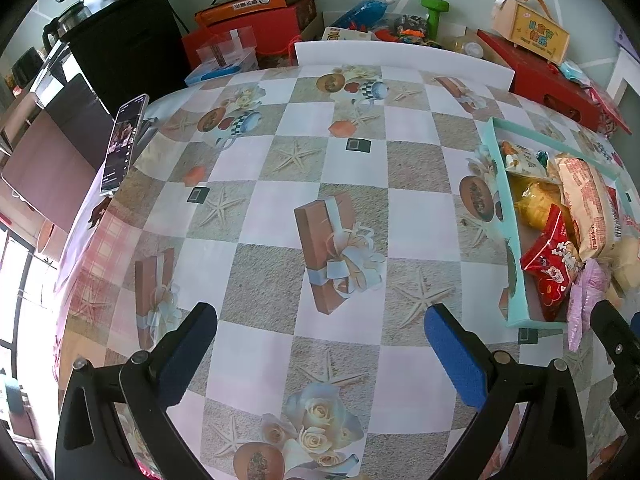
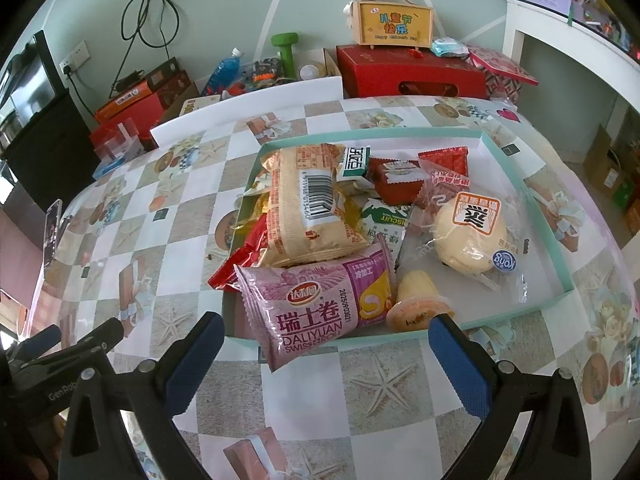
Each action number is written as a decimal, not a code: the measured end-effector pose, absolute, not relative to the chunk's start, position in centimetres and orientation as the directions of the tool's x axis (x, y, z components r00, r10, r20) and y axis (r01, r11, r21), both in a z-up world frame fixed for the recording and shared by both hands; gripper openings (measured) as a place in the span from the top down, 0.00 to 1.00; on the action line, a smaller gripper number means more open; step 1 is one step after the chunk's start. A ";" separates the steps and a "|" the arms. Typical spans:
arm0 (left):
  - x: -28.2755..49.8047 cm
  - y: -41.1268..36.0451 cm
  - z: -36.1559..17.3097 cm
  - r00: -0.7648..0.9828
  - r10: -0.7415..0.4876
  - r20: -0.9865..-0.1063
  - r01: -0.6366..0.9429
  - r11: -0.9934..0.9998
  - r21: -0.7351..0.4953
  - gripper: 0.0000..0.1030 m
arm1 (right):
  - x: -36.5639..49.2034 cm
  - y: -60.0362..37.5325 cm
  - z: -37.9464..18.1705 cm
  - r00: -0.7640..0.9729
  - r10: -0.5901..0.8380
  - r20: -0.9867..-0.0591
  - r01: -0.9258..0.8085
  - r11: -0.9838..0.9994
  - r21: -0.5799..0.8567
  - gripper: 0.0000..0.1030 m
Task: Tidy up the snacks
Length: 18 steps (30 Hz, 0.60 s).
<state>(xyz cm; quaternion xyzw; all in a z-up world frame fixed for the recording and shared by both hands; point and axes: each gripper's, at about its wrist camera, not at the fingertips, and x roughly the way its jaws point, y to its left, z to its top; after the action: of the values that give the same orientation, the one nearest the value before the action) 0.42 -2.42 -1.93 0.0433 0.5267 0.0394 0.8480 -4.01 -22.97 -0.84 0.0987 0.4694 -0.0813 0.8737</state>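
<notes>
- Left wrist view: the left gripper (image 1: 320, 340) hovers with its fingers wide apart and nothing between them, over bare patterned tablecloth (image 1: 280, 160). The teal tray (image 1: 505, 200) sits off to its right, so this gripper looks parked out of the way, idle for now.
- Left wrist view: a phone (image 1: 124, 142) is propped upright well left of the tray, at the table's edge.
- Right wrist view: the right gripper (image 2: 326, 354) faces the tray's near rim (image 2: 516, 314), fingers spread and empty, probably lined up to pick.
- Right wrist view: snacks lie heaped inside the tray; the pink Swiss roll pack (image 2: 316, 308) hangs over the near rim, nearest the fingers, beside a jelly cup (image 2: 416, 308). A tan cracker pack (image 2: 308, 208) lies behind it, a round bun (image 2: 470, 236) toward the tray's right.
</notes>
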 end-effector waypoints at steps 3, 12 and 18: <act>0.4 -2.4 -1.9 0.442 0.113 -0.890 -0.021 0.993 0.116 0.00 | -4.0 -23.0 -0.8 0.546 -0.050 -0.837 0.235 0.967 0.095 0.00; 0.4 -2.3 -2.1 0.437 0.117 -0.892 -0.025 0.993 0.118 0.00 | -4.0 -23.0 -1.2 0.538 -0.049 -0.842 0.236 0.967 0.095 0.00; 0.5 -2.3 -2.1 0.436 0.118 -0.892 -0.026 0.993 0.119 0.00 | -4.0 -23.0 -1.2 0.536 -0.049 -0.843 0.236 0.967 0.094 0.00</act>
<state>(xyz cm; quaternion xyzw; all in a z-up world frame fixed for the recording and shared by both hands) 0.46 -2.30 -2.12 0.0437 0.5295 0.0425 0.8461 -3.98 -22.95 -1.21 0.0984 0.4745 -0.0818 0.8709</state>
